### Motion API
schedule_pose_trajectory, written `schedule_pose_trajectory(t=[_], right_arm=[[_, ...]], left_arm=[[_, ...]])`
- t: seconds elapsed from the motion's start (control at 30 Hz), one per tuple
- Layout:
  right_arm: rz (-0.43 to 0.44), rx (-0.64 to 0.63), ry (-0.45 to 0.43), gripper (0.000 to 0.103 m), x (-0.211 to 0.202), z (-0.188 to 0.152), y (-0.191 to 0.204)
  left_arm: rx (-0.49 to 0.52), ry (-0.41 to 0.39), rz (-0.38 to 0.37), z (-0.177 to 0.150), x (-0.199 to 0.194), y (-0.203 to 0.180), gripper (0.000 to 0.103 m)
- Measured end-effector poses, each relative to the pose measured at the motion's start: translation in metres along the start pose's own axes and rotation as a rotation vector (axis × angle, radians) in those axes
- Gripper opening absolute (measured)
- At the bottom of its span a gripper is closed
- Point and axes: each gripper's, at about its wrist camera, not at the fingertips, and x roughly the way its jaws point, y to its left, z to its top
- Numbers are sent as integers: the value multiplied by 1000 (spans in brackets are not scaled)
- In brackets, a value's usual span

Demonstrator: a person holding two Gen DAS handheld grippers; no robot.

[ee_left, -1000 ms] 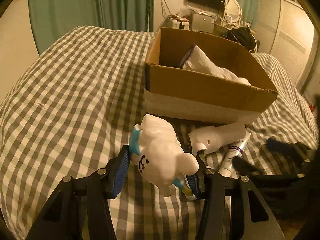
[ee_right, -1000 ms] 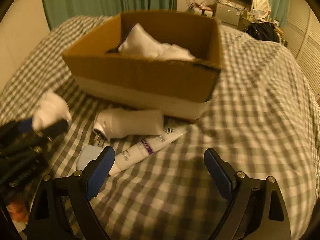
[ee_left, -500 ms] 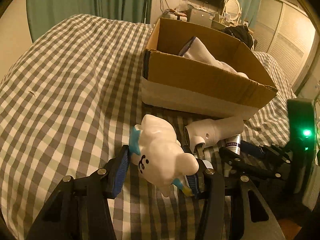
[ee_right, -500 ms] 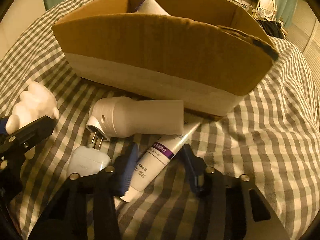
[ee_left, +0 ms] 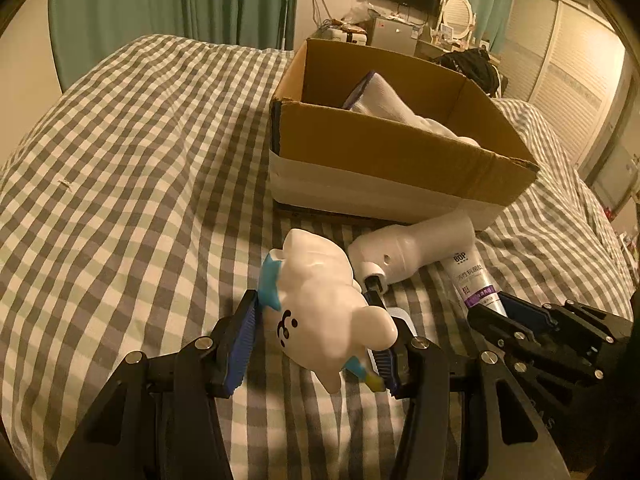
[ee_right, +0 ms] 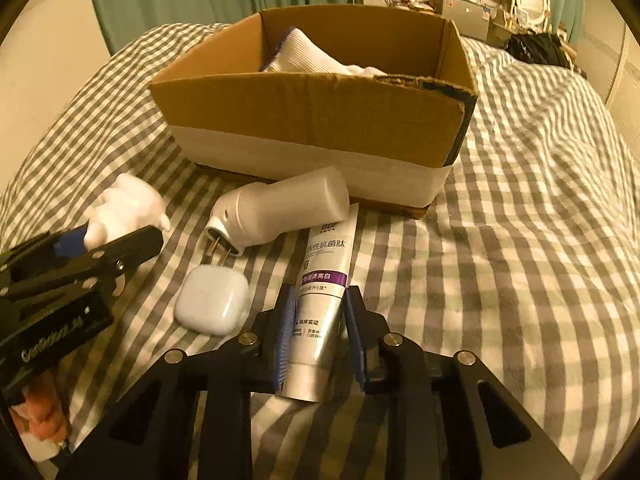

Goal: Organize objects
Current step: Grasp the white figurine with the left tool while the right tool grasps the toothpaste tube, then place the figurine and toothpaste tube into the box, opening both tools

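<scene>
My left gripper (ee_left: 316,340) is shut on a white cartoon figurine (ee_left: 324,308) with blue trim, held over the checked bed. It also shows in the right wrist view (ee_right: 124,208). My right gripper (ee_right: 320,328) is shut on a white and purple tube (ee_right: 320,300), which lies on the bed; the tube also shows in the left wrist view (ee_left: 472,276). A cardboard box (ee_right: 304,120) holding a white cloth (ee_right: 308,52) stands just beyond. The box is also in the left wrist view (ee_left: 384,148).
A white plug-in device (ee_right: 276,212) lies against the box front, also in the left wrist view (ee_left: 412,248). A white earbud case (ee_right: 212,300) lies left of the tube. The checked bedspread (ee_left: 120,160) stretches left. A dresser with clutter (ee_left: 384,28) stands behind the bed.
My right gripper moved down and forward to the tube and closed its fingers on it. My left gripper kept its hold on the figurine and moved little.
</scene>
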Motion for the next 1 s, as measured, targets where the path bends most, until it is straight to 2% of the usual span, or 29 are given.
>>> schedule_pose_trajectory(t=[0.17, 0.57, 0.8, 1.0], right_arm=[[-24, -9, -71, 23, -27, -18, 2], [-43, 9, -218, 23, -95, -15, -1], [-22, -7, -326, 23, -140, 0, 1], [6, -56, -446, 23, -178, 27, 4]], left_arm=[[19, -9, 15, -7, -11, -7, 53], [42, -70, 2, 1, -54, -26, 53], [88, -160, -18, 24, -94, -42, 53], [101, -241, -35, 60, -118, -45, 53]])
